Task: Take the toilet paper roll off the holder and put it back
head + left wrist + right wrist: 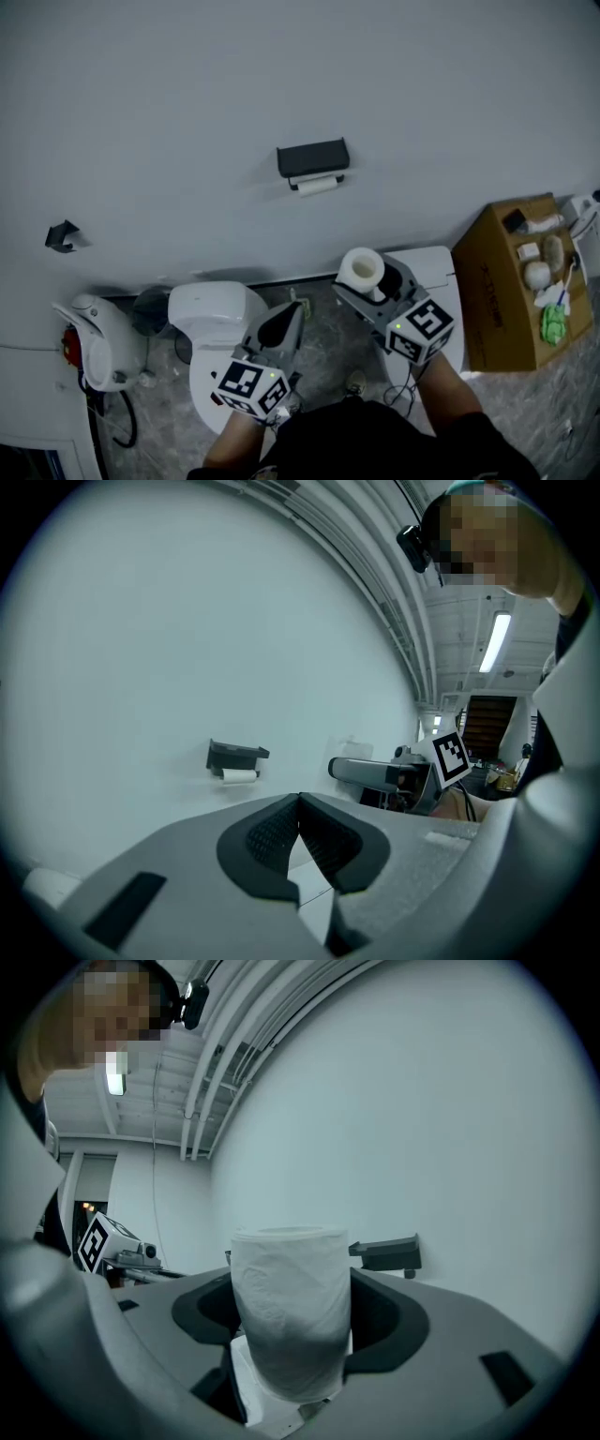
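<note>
Two tongs, left tongs and right tongs, one toilet paper roll, one holder, one toilet, one cardboard box.

head: steeply down | gripper views: level, toward wall | shared: holder

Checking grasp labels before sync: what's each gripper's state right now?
Left gripper: closed, nothing between the jaws.
Right gripper: closed on the roll.

Bathroom: toilet, wall-mounted paper holder
</note>
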Demonstrator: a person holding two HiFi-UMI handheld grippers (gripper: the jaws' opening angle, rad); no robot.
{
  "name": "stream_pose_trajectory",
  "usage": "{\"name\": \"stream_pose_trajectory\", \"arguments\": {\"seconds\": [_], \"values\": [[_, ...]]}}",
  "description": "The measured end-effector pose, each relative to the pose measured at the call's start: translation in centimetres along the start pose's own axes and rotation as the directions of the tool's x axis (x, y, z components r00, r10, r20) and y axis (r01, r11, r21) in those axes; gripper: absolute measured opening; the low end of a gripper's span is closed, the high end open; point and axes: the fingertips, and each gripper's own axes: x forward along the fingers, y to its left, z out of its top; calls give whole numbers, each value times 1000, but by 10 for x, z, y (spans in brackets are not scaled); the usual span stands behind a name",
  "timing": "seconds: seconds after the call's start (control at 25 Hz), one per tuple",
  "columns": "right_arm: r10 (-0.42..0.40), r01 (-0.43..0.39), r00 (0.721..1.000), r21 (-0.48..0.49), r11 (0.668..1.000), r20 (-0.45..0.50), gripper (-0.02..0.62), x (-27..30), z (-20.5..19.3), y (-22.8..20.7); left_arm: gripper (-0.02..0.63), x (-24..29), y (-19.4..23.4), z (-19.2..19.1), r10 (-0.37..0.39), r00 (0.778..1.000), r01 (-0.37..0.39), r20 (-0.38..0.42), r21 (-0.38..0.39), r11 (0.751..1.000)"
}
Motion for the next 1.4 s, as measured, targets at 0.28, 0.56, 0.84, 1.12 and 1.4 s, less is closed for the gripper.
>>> {"name": "stream_pose_trajectory", "arguments": {"seconds": [0.28,0.56,0.84,1.12,1.4], "values": [[48,-48,999,-14,999,-21,310,38,-9,87,3,-88,41,-4,54,998,-53,34,-26,998],[-24,23,1000,-32,999,-10,310,51,-12,165,3,-166,66,-2,-15,998,16,68,-24,1000],[-185,184,983,-36,982,-17,310,30,-26,206,3,-199,71,-17,-165,985,167,54,-37,985],[-316,314,948,-58,948,-29,310,-21,-25,221,3,-207,35,-16,-295,953,298,75,-35,954],[-339,337,941,-75,938,-14,310,-63,-15,214,3,-199,-2,-16,-315,945,319,85,-31,947]]}}
